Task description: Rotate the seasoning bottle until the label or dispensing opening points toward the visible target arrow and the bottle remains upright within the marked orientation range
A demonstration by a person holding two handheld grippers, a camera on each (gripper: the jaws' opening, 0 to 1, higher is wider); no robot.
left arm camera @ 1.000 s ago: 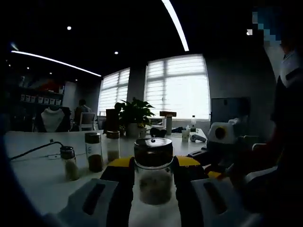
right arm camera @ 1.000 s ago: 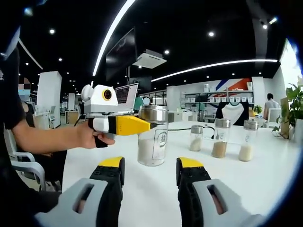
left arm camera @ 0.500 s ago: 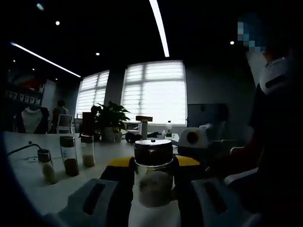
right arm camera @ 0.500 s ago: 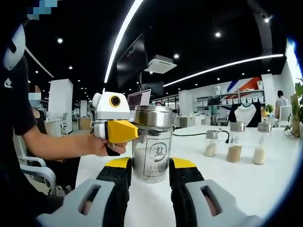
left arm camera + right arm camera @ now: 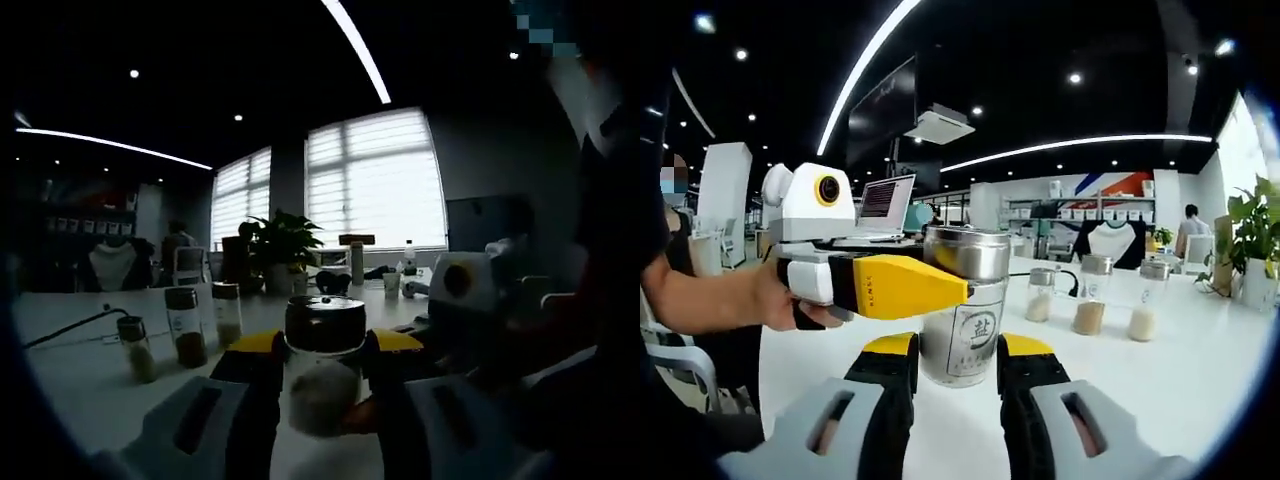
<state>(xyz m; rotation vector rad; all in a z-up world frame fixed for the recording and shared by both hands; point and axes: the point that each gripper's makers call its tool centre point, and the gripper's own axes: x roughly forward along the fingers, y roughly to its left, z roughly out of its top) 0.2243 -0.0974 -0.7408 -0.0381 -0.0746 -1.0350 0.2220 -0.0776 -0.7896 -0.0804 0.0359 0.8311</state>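
We see a white table (image 5: 1200, 370) running back through an open office, under dark ceilings with strip lights. In the left gripper view, bright shuttered windows (image 5: 375, 180) stand behind a potted plant (image 5: 283, 240).

In the right gripper view, the left gripper (image 5: 940, 287) reaches in from the left, held by a hand (image 5: 775, 300); its yellow jaw lies against the near side of the bottle just under the lid. In its own view its jaws press on both sides of the glass.

The right gripper (image 5: 952, 362) has its yellow-tipped jaws closed in on the bottle's lower body, one at each side, pinching it.

The bottle (image 5: 962, 320), a clear glass jar with a steel lid and white grains inside, stands upright on the table between both grippers. Its label (image 5: 978, 335) faces the right gripper's camera. In the left gripper view the bottle (image 5: 322, 362) shows a dark lid and no label.

Three small spice jars (image 5: 1088, 305) stand in a row well behind it, holding pale and brown contents.
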